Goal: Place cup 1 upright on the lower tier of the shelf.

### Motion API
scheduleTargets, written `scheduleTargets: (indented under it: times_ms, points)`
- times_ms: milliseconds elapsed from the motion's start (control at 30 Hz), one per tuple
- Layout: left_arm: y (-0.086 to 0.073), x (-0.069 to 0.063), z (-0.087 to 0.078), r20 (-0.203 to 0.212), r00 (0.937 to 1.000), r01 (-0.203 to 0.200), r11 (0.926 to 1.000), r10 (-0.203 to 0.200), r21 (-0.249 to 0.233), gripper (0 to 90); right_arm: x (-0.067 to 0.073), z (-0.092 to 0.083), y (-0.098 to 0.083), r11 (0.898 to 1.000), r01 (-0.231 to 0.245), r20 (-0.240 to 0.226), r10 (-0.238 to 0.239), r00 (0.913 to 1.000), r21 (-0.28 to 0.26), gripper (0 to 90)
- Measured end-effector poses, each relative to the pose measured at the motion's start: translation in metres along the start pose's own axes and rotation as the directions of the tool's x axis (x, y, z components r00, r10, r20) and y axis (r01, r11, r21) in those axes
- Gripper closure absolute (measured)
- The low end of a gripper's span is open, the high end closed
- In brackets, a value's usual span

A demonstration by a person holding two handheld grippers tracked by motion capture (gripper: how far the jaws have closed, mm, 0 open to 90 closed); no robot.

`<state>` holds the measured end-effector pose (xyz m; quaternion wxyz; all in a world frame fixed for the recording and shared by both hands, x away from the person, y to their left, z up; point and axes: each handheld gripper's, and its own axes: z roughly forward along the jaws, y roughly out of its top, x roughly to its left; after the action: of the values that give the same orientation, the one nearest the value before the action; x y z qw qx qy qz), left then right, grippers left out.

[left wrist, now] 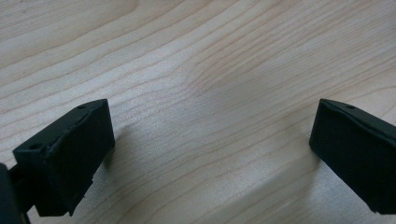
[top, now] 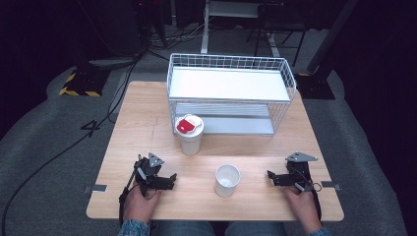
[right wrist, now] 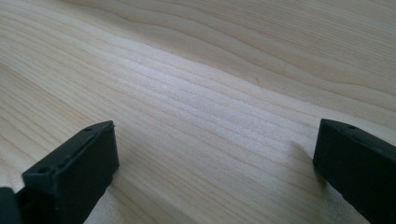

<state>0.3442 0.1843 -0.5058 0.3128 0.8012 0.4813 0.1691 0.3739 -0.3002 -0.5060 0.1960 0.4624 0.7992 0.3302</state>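
Observation:
A white cup with a red-and-white lid [top: 189,133] stands upright near the middle of the wooden table [top: 147,118]. An open, empty white cup [top: 227,180] stands nearer the front, between my two grippers. My left gripper [top: 167,181] rests on the table at the front left, jaws wide apart over bare wood [left wrist: 210,140], nothing between them. At the front right my right gripper [top: 275,179] rests on the table too, open, with only wood grain between its jaws [right wrist: 215,158]. Both point toward the empty cup.
A white wire two-tier rack [top: 231,91] stands at the back of the table, behind the lidded cup. Small metal brackets [top: 96,188] stick out at the table's front corners. Dark floor, cables and stands lie beyond the table.

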Motion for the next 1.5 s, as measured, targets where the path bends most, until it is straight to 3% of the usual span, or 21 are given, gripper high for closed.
scheduleTargets:
  times_ms: [1167, 1267, 1500]
  points:
    - [0.001, 0.000, 0.001, -0.014, 0.9998, 0.015, 0.9999, -0.015, -0.005, 0.6, -0.003, 0.001, 0.002, 1.000, -0.001, -0.022, 0.001, 0.9998, -0.006, 0.1]
    - [0.001, 0.000, 0.001, -0.014, 0.9998, 0.014, 0.9999, -0.014, -0.004, 0.6, -0.004, -0.002, 0.001, 0.999, -0.014, -0.015, 0.013, 0.9998, -0.033, 0.0]
    - [0.001, 0.000, 0.001, -0.014, 0.9998, 0.015, 0.9999, -0.015, -0.005, 0.6, -0.002, -0.015, 0.005, 0.996, 0.006, -0.021, -0.008, 0.9997, -0.088, 0.0]
